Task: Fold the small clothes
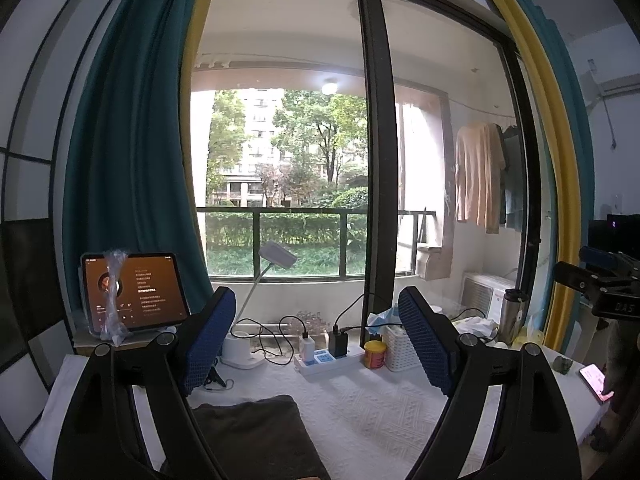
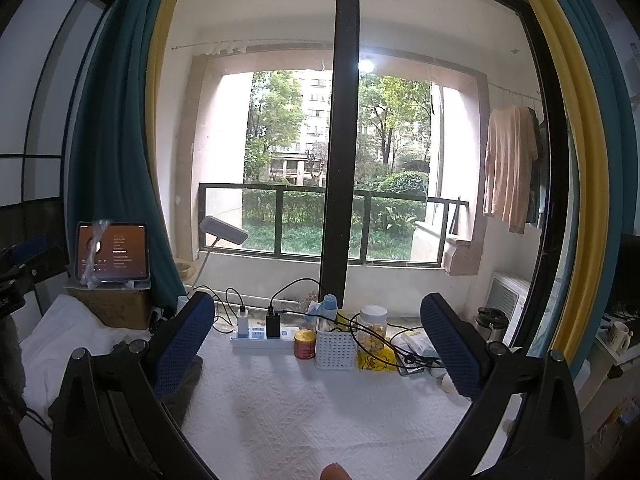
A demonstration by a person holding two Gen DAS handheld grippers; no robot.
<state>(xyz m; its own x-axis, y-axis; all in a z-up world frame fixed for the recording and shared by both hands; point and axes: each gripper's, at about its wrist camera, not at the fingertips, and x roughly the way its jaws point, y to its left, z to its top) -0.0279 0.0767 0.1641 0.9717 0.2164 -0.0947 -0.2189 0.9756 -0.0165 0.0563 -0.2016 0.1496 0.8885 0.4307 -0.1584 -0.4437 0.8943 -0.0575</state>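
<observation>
Cloth (image 1: 256, 436), dark and folded, lies at the lower centre of the left wrist view on the white table cover (image 1: 360, 408). Left gripper (image 1: 316, 344) and right gripper (image 2: 316, 350) gape wide, empty; approach low, pinch one edge cleanly.

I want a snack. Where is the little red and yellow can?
The little can stands at the back of the white-covered table, between the power strip on its left and the white basket on its right.

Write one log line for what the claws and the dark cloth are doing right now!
left claw: open, empty | right claw: open, empty | dark cloth: on white table cover, ungrasped
</observation>
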